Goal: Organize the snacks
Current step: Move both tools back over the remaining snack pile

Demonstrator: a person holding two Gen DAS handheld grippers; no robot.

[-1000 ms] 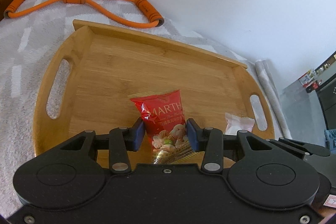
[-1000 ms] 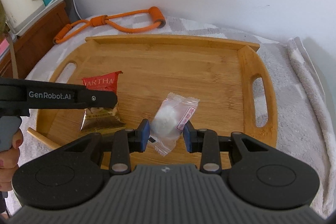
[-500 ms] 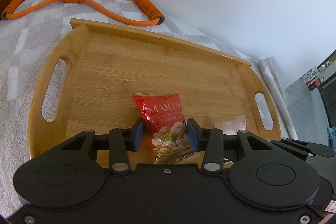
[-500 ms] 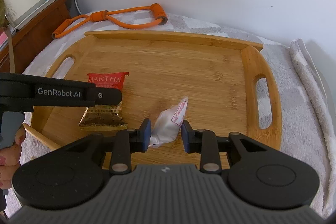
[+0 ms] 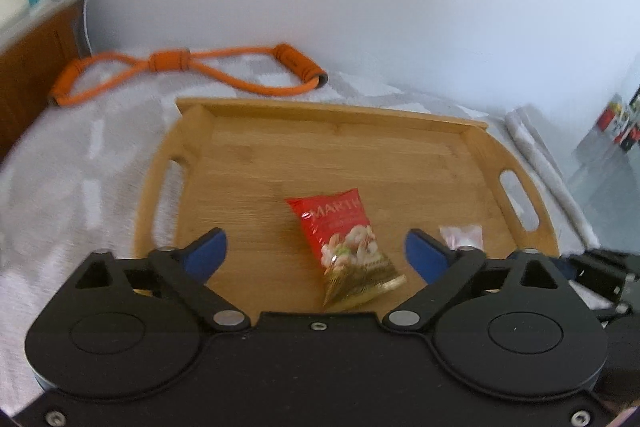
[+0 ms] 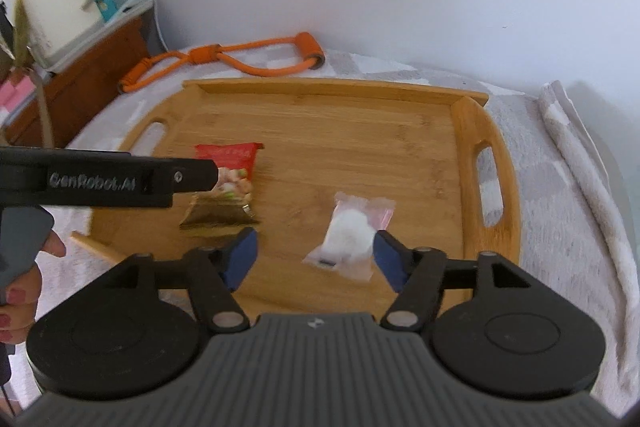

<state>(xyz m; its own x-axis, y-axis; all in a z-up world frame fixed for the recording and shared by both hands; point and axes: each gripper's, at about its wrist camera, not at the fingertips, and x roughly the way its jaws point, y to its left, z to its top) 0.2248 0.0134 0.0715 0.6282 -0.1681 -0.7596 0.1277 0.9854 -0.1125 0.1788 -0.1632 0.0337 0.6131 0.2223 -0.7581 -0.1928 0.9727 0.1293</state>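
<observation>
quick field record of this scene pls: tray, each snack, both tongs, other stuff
tray: wooden tray, two handle slots, on a grey blanket
red snack: red nut packet flat on tray, released
white snack: clear-wrapped white sweet flat on tray, right of the packet
left tongs: just opened, pads clear of the packet
right tongs: just opened, no grip on the sweet
other: orange resistance band behind tray

Both wrist views: close, down onto tray point(image 5: 472, 147)
</observation>
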